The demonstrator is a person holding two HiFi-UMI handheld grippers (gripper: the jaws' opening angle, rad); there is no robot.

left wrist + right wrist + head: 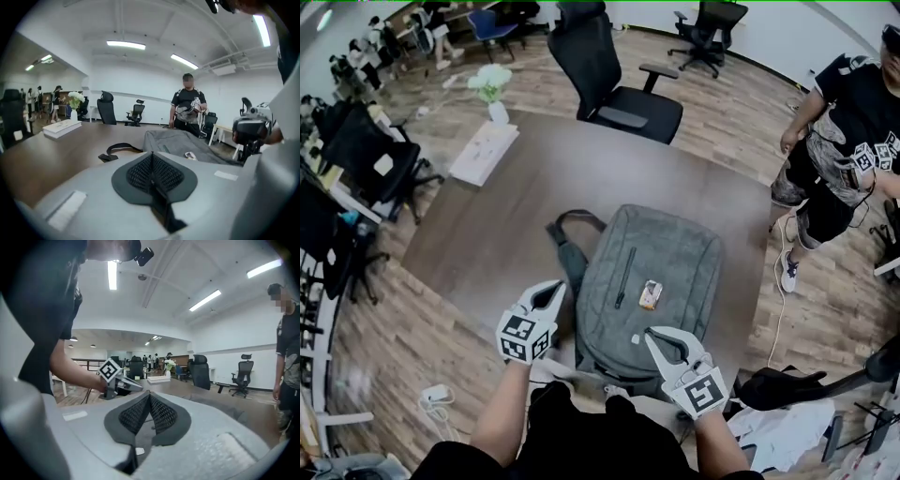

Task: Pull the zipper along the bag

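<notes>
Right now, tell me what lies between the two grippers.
The near end of the bag. The head view shows it between the left gripper and the right gripper, both shut and empty.

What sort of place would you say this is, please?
Most likely an open-plan office: a large meeting table, black swivel chairs standing around it, and long strip lights on the ceiling.

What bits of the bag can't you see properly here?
- Head view: the backpack's near corner, partly hidden behind the right gripper.
- Head view: the small orange thing on it, too small to identify.
- Every view: the zipper pull, too small to find.
</notes>
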